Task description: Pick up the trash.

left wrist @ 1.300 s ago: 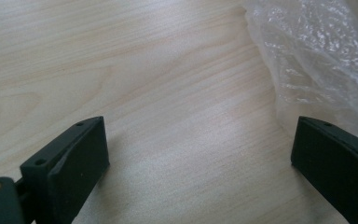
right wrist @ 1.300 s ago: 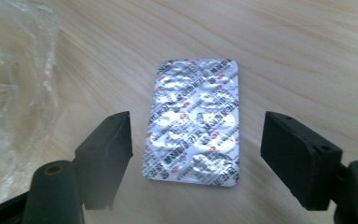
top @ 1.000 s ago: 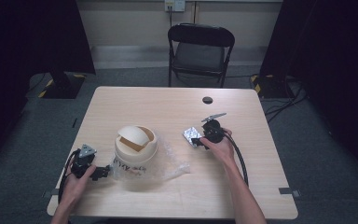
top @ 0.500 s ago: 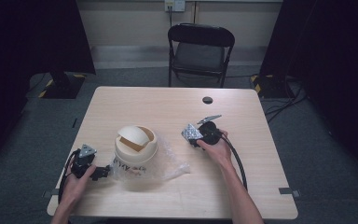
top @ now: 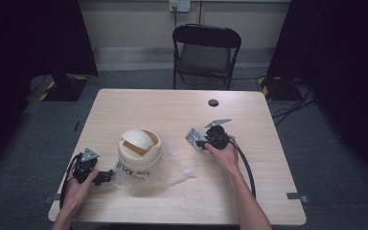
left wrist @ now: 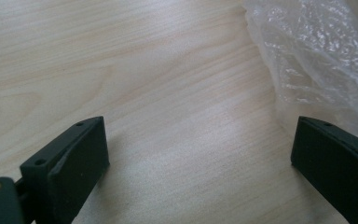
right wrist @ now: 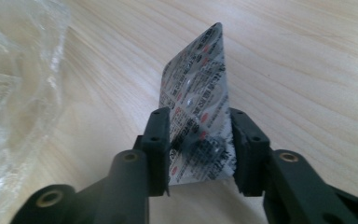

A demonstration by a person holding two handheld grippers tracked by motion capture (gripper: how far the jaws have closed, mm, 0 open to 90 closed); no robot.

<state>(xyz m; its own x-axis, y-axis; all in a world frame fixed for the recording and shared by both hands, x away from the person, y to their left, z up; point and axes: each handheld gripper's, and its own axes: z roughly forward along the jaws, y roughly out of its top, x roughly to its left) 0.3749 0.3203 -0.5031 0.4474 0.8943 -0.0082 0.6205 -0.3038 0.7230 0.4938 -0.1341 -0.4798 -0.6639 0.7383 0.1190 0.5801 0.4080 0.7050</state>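
Observation:
A silver blister pack [right wrist: 198, 88] of pills stands on edge between the jaws of my right gripper [right wrist: 199, 119]. The jaws have just been closing, and both pads press on the pack's sides. From above, the right gripper [top: 200, 142] holds the blister pack [top: 193, 138] right of centre on the table. A cream bin [top: 139, 151] with a swing lid sits on a clear plastic bag [top: 172, 165]. My left gripper [top: 106, 176] rests at the front left, just left of the bag. Its jaws stand wide open over bare wood [left wrist: 198, 140], with the plastic bag [left wrist: 317, 60] by the right jaw.
The light wooden table [top: 172, 105] has a round cable hole [top: 213, 102] near its far edge. A black folding chair [top: 206, 52] stands behind the table. Dark curtains hang at both sides.
The right gripper's jaws have closed onto the blister pack, which now stands gripped between them. The left hand and its gripper have stayed where they were.

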